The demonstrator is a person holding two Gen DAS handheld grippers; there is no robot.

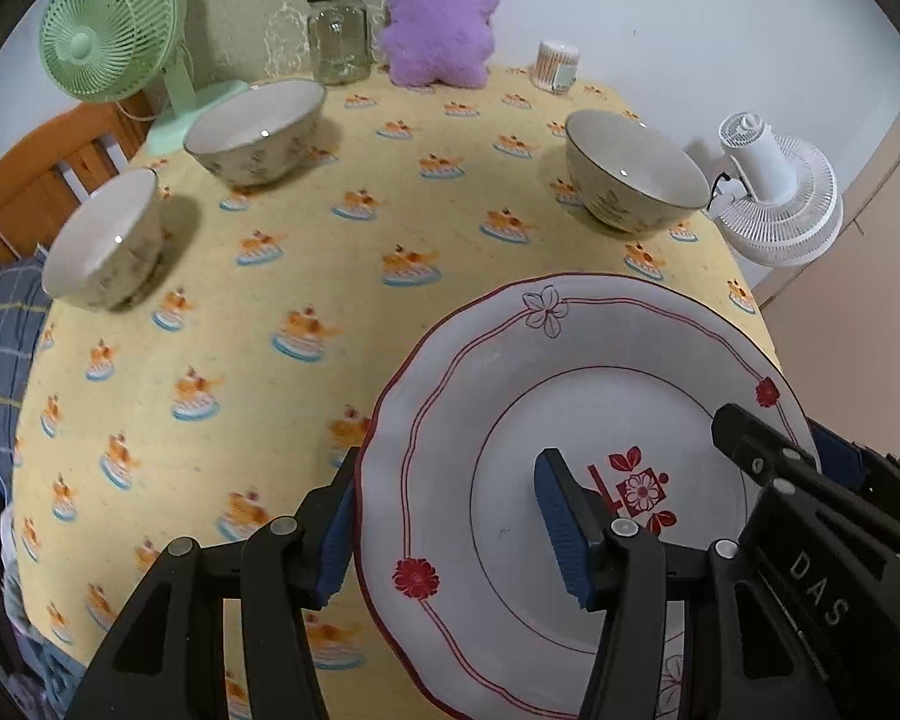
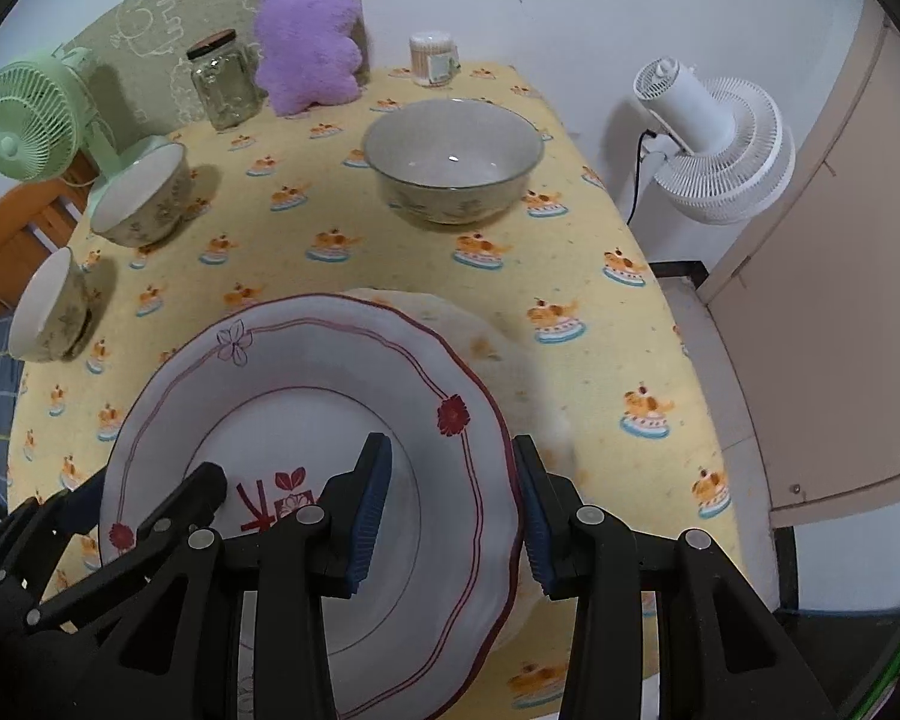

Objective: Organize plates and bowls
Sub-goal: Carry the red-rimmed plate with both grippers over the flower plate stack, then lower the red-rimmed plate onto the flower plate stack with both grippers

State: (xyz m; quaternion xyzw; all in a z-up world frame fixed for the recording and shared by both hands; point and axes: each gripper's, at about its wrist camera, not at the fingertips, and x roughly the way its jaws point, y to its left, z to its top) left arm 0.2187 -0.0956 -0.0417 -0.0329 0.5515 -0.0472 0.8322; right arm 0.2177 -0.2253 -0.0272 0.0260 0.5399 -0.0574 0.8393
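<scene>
White plate [image 1: 492, 420] with red trim is held up off the yellow-clothed counter [image 1: 270, 276], left gripper [image 1: 456, 531] and right gripper [image 2: 453, 519] each clamped on an opposite rim. Three bowls [image 1: 255, 132] sit further back, well apart from each other.

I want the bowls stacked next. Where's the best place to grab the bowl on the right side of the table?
Take the right-hand bowl by its rim, from above, one finger inside and one outside. It stands upright and looks empty, nothing crowds it, and its rounded wall seems too wide to span.
</scene>
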